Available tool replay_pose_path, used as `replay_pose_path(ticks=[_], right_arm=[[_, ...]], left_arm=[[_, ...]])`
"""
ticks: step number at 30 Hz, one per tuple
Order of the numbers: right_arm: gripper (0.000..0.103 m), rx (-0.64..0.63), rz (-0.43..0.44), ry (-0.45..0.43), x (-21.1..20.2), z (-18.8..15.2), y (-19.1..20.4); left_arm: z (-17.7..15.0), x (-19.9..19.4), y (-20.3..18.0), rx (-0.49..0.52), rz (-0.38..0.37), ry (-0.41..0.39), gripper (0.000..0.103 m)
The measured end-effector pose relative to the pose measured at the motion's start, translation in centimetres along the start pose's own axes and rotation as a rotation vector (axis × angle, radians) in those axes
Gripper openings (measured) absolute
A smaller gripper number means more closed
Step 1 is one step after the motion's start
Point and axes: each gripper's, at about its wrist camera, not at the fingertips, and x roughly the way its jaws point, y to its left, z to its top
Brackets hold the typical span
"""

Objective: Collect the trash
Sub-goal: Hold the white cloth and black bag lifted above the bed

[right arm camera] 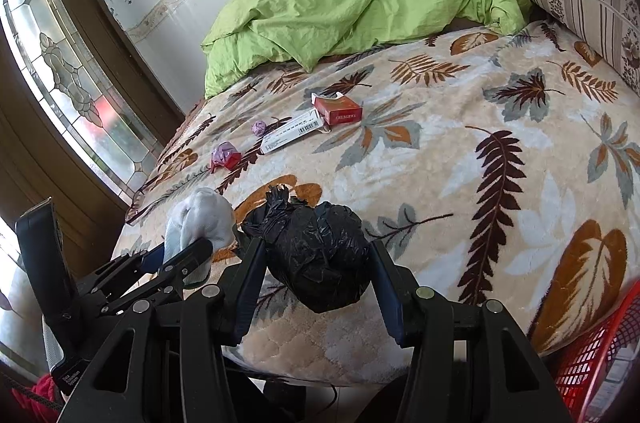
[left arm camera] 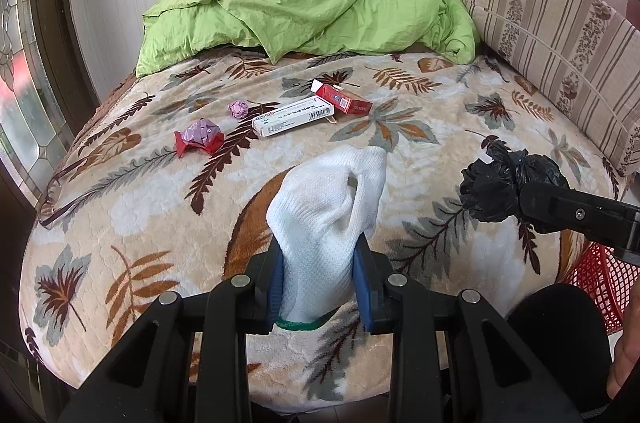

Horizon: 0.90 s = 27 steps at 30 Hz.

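The left gripper (left arm camera: 322, 263) pinches a white knitted sock (left arm camera: 326, 211); the right gripper (right arm camera: 316, 279) clamps a crumpled black plastic bag (right arm camera: 316, 255) (both above the leaf-patterned blanket (left arm camera: 420, 151)).

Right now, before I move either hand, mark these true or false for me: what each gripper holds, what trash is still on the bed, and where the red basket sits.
1. The left gripper is clamped on a white sock. True.
2. The right gripper is empty. False: it holds a crumpled black bag.
3. A red cigarette pack still lies on the blanket. True.
4. The white box sits inside the red basket. False: it lies on the blanket beside the cigarette pack.
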Motion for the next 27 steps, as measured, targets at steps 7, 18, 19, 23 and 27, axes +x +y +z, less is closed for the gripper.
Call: replay_pose_path(ticks=[7,18,19,23,27], right_arm=[[0.055,0.007,-0.001,-0.001,-0.1,0.0,-0.1],[0.055,0.017,-0.003,-0.008,-0.4,0.0,-0.4],[0.055,0.018,-0.003,-0.009,-0.4,0.0,-0.5],[0.055,0.025,-0.002,-0.014,-0.6,0.0,-0.7],[0.055,0.032,0.000,-0.020,-0.9,-0.1,-0.9]], left_arm=[[0.0,0.1,-0.1,-0.001,0.001,0.000,0.029],[-0.1,-0.2,-0.9,0.011,0.000,0.000,0.029],[-0.1,-0.3,-1.0,0.013,0.001,0.000,0.029],[-0.1,-0.3,-1.2,0.017,0.002,0.000,0.029],[0.0,-0.4,-1.7,0.032,0.000,0.002,0.029]])
